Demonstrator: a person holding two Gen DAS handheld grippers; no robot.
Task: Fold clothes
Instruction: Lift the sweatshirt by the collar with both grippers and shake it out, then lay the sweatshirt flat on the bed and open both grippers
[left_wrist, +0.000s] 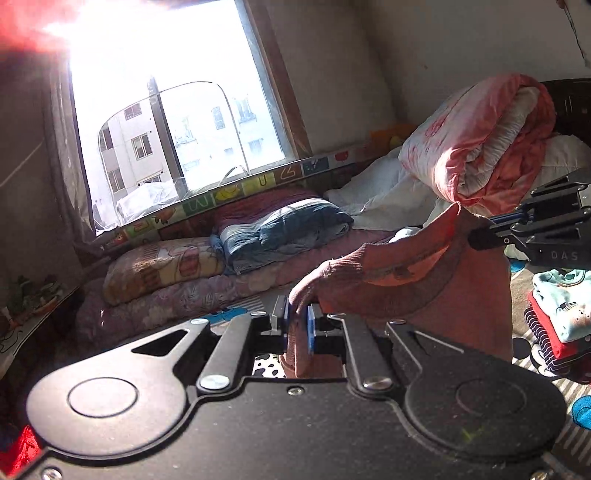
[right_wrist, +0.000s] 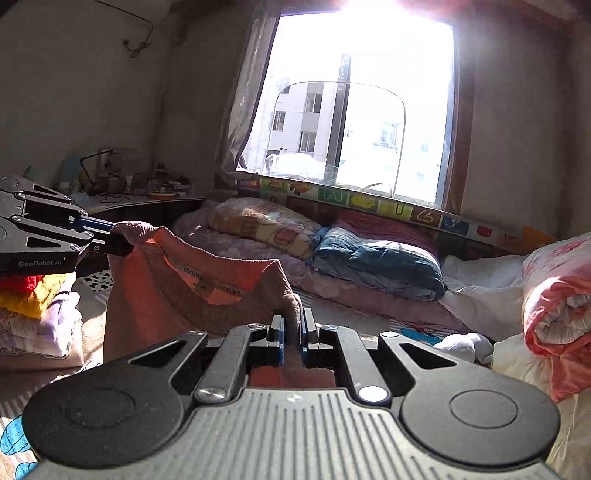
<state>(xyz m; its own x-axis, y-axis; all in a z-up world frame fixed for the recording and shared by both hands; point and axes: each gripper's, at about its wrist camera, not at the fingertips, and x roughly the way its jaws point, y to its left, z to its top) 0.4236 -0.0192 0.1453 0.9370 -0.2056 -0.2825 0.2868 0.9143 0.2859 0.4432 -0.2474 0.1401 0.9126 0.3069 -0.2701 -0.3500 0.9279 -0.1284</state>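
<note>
A pink knitted garment (left_wrist: 417, 280) hangs in the air above the bed, held up by its top edge between both grippers. My left gripper (left_wrist: 298, 326) is shut on one corner of it. The right gripper (left_wrist: 476, 236) pinches the other corner at the right edge of the left wrist view. In the right wrist view the same pink garment (right_wrist: 177, 295) sags between my right gripper (right_wrist: 292, 332), shut on its near corner, and the left gripper (right_wrist: 118, 240) at the left. A label strip shows inside the neckline.
A stack of folded clothes (left_wrist: 561, 321) lies on the bed to the right of the garment, another pile (right_wrist: 40, 317) to its left. Rolled quilts (left_wrist: 480, 147), pillows (right_wrist: 376, 258) and blankets line the wall under the window (right_wrist: 351, 110). A cluttered desk (right_wrist: 129, 192) stands at the far left.
</note>
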